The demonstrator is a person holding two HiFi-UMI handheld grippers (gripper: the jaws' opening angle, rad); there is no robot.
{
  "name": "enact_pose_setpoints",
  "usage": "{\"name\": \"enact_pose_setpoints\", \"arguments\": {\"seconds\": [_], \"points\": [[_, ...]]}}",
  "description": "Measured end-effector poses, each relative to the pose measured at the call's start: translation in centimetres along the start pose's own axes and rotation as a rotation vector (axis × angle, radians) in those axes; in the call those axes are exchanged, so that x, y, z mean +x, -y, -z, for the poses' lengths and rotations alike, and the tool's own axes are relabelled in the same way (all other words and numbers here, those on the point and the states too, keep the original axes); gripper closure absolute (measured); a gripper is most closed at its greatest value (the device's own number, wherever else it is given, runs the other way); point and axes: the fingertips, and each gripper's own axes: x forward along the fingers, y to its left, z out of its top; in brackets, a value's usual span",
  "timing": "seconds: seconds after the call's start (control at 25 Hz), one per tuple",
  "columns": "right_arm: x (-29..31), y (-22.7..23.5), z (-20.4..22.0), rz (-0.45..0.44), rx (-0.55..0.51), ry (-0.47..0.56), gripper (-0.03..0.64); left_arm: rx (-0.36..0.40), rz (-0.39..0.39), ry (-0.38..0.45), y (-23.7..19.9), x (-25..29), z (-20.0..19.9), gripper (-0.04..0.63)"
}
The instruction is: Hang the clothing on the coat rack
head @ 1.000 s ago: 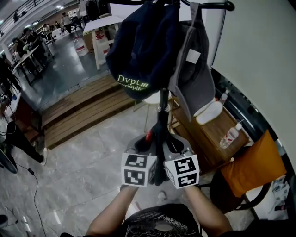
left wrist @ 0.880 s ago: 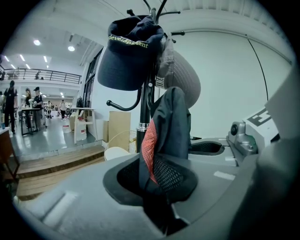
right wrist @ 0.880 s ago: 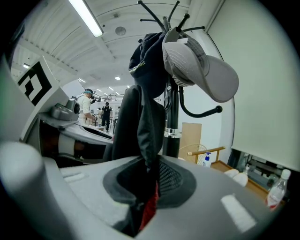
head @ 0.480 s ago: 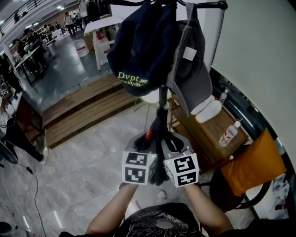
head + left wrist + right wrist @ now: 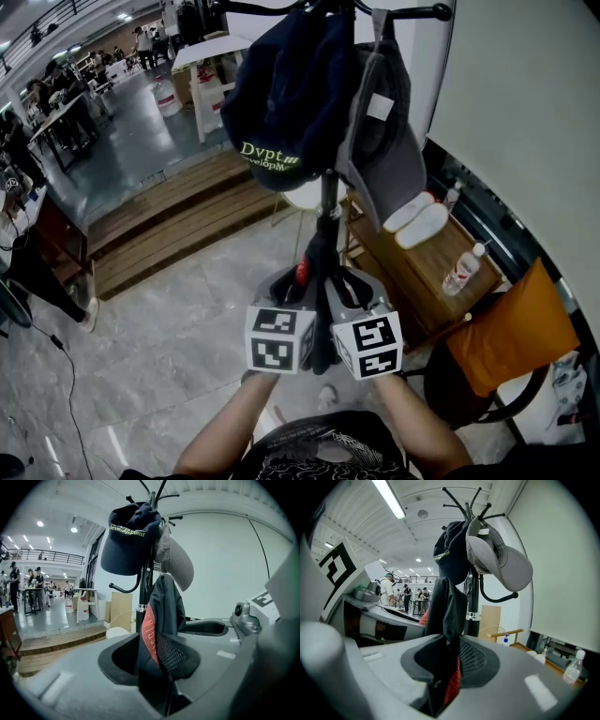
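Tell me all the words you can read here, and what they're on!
"Dvpt": green letters on the navy cap.
"DevelopMent": a smaller green line under it on the same cap, clearest in the left gripper view.
White tag on the grey cap: too small to read.
Label on the bottle: too small to read.
Black garment: no words show.

left cap (image 5: 281, 103) and right cap (image 5: 389, 155) on the coat rack (image 5: 329, 202), garment (image 5: 317, 267) below them

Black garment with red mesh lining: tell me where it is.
The garment hangs low centre in the head view, gripped by left gripper and right gripper, near the black coat rack pole.
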Motion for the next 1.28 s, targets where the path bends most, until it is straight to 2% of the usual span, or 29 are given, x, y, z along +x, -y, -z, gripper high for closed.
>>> {"name": "enact_pose_setpoints", "arguments": {"seconds": [0.6, 1.28], "points": [[-2.1, -0.6, 0.1, 0.027, 0.050, 0.007, 0.535, 0.003, 0.009, 0.012, 0.5, -2.5, 0.4, 0.499], [-6.5, -3.2, 0.8, 0.021, 0.038, -0.014, 0.537, -0.010, 0.060, 0.017, 3.7, -5.6, 2.1, 0.502]]}}
